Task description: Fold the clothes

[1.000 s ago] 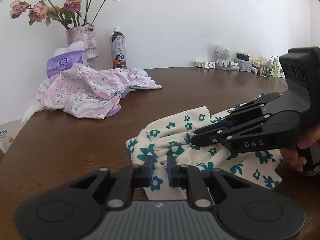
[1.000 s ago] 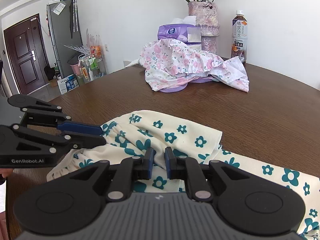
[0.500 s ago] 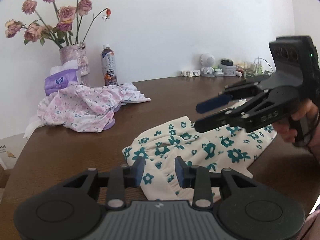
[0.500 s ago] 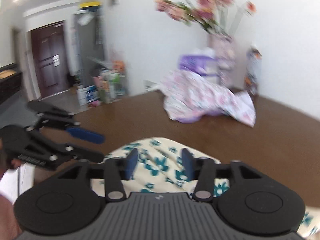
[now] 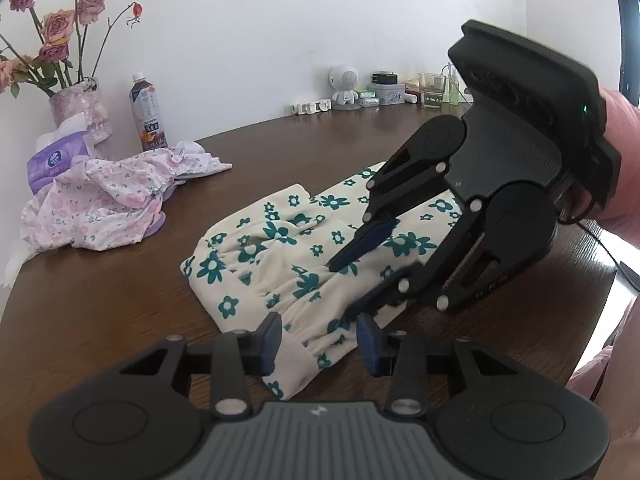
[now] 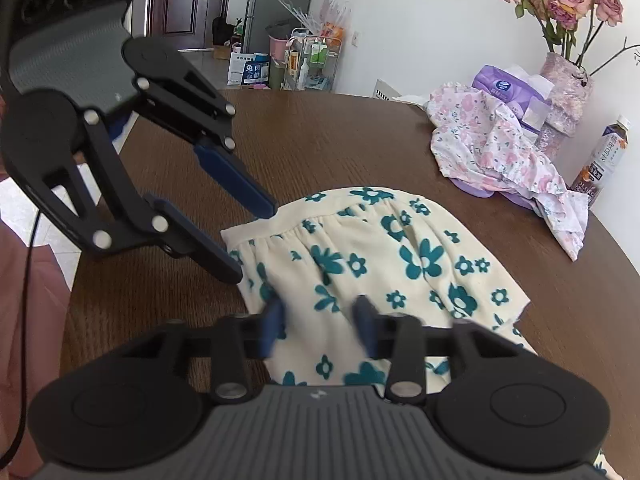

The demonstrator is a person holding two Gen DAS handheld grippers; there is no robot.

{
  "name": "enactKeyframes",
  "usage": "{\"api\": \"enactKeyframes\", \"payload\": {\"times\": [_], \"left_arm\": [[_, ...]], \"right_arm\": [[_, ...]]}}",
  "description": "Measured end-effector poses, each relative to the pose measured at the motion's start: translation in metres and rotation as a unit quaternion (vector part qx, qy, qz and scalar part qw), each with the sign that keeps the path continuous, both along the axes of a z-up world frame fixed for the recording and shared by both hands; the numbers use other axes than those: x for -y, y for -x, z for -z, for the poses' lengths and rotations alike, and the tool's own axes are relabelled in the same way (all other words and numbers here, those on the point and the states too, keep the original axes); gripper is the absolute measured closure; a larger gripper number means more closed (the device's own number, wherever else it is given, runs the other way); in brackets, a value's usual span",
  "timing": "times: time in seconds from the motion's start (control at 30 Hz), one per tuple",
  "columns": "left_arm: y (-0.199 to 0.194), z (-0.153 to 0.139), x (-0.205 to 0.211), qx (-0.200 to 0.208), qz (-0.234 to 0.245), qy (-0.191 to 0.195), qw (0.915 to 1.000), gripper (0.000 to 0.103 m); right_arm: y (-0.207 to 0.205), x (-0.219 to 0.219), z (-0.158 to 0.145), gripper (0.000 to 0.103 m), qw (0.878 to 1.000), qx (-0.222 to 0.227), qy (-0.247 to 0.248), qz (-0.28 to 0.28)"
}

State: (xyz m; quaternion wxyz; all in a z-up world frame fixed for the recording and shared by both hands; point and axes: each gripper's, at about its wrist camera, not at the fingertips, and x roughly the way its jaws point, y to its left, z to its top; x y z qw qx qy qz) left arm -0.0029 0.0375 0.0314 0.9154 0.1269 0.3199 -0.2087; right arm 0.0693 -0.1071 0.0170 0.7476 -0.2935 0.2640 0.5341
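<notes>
A cream garment with teal flowers lies folded in a bunched strip on the brown table. My left gripper is open just above its near end, with nothing between the fingers. My right gripper hovers open over the cloth's right side, one blue pad pointing down at it. In the right wrist view the garment spreads ahead of my open right gripper. There my left gripper hangs open at the cloth's left edge.
A crumpled pink floral garment lies at the back left beside a purple tissue pack, a vase of roses and a drink bottle. Small items line the far wall. A person's sleeve is at the right.
Both grippers were shut on the cream garment a second ago. They have since opened, let it go and lifted back from it. The cloth now rests on the table.
</notes>
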Motion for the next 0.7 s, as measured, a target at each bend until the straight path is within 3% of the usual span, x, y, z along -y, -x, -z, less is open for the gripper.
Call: {"api": "enactKeyframes", "payload": {"times": [0.1,0.3,0.37,0.47,0.5,0.57,0.7], "left_arm": [[-0.004,0.003,0.0,0.002,0.007,-0.005,1.0,0.063],[-0.012,0.008,0.005,0.009,0.008,-0.034,0.9994,0.064],[-0.014,0.013,0.006,0.007,0.01,-0.049,0.9987,0.083],[-0.016,0.015,0.004,0.006,0.007,-0.044,0.999,0.088],[-0.015,0.015,0.003,0.007,0.007,-0.042,0.9991,0.088],[-0.015,0.014,0.002,0.009,0.007,-0.04,0.9991,0.088],[-0.014,0.014,0.001,0.012,0.004,-0.039,0.9992,0.088]], "right_arm": [[0.001,0.005,-0.009,0.097,1.0,0.015,0.01,-0.007],[0.003,0.0,-0.014,0.098,0.999,0.049,0.009,-0.015],[0.004,0.0,-0.005,0.098,0.998,0.056,0.024,-0.018],[0.008,0.005,0.0,0.089,0.997,0.065,0.025,-0.014],[0.009,0.009,-0.002,0.077,0.997,0.067,0.02,-0.01],[0.012,0.013,-0.008,0.063,0.997,0.073,-0.003,-0.006],[0.014,-0.005,-0.004,0.064,0.996,0.082,0.002,-0.022]]}}
